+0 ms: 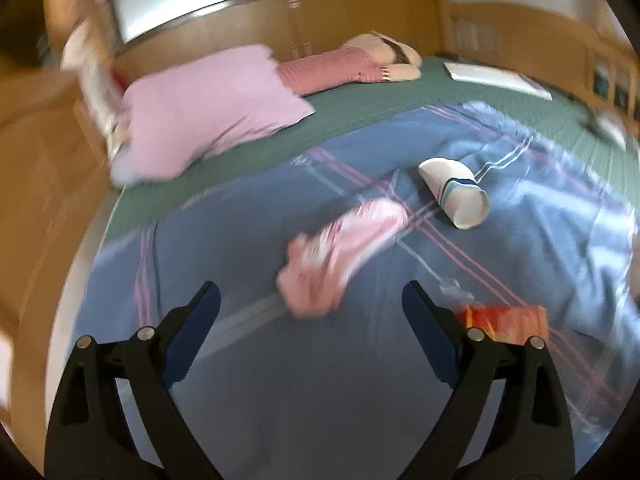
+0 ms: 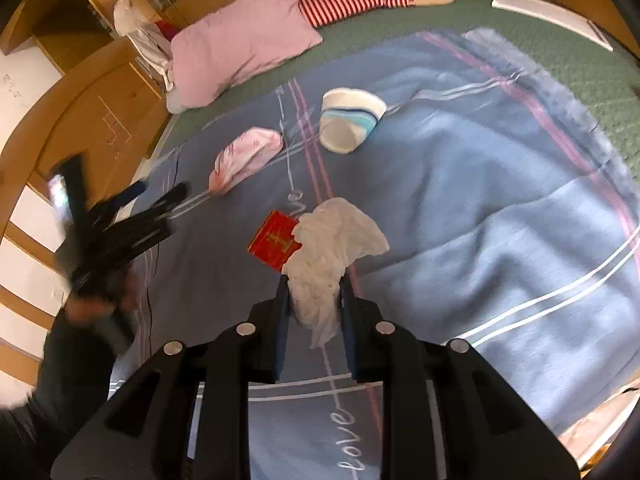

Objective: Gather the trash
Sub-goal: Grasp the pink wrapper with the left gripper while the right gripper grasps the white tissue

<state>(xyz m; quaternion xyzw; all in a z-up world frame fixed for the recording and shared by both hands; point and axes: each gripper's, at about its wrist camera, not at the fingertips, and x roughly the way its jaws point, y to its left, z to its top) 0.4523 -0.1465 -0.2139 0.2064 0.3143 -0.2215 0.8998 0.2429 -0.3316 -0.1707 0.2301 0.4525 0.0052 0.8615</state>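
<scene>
My right gripper is shut on a crumpled white tissue and holds it above the blue blanket. A red packet lies on the blanket just left of the tissue; it also shows in the left wrist view. A pink wrapper lies further back, blurred in the left wrist view. A white paper cup with blue bands lies on its side beyond it, also in the left wrist view. My left gripper is open and empty, just in front of the pink wrapper; it appears blurred at the left of the right wrist view.
The blue blanket covers a green bedspread. A pink pillow and a striped doll lie at the head. A white book lies at the far right. Wooden cabinets stand left of the bed.
</scene>
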